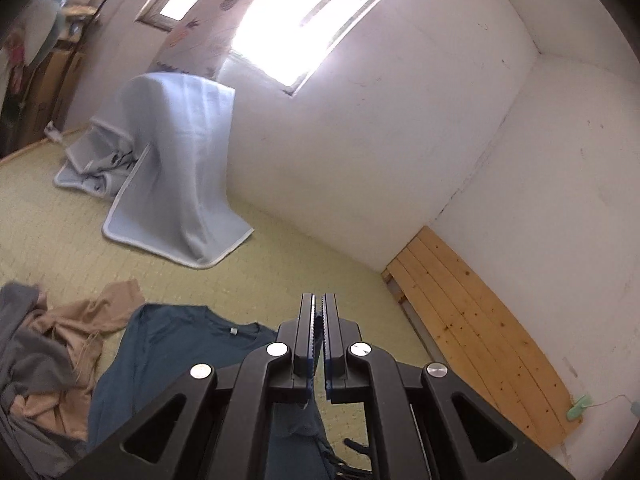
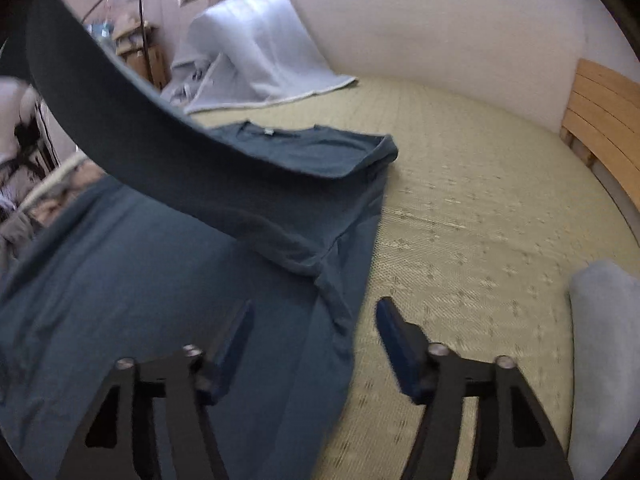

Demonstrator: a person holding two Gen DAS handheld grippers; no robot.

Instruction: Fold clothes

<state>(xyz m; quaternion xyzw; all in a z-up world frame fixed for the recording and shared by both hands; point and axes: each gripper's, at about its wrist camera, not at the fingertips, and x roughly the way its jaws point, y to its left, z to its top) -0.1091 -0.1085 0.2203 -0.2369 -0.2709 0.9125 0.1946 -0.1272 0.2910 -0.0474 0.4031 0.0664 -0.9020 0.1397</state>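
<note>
**Inspector:** Fingers, left gripper (image 1: pixel 319 300)?

**Assistant:** Pressed together on a strip of the teal shirt (image 1: pixel 176 344); the cloth hangs below the jaws.

**Inspector:** Right gripper (image 2: pixel 314 312)?

**Assistant:** Jaws spread wide, gripping nothing, over the shirt's (image 2: pixel 160 280) right edge.

**Inspector:** Location of the shirt?

**Assistant:** Spread on the green mat (image 2: pixel 460 208), collar towards 12 o'clock. One sleeve (image 2: pixel 100 92) rises towards 10 o'clock. Tan and grey clothes (image 1: pixel 44 356) lie at 9 o'clock; a pale blue blanket (image 1: pixel 180 168) at 11.
</note>
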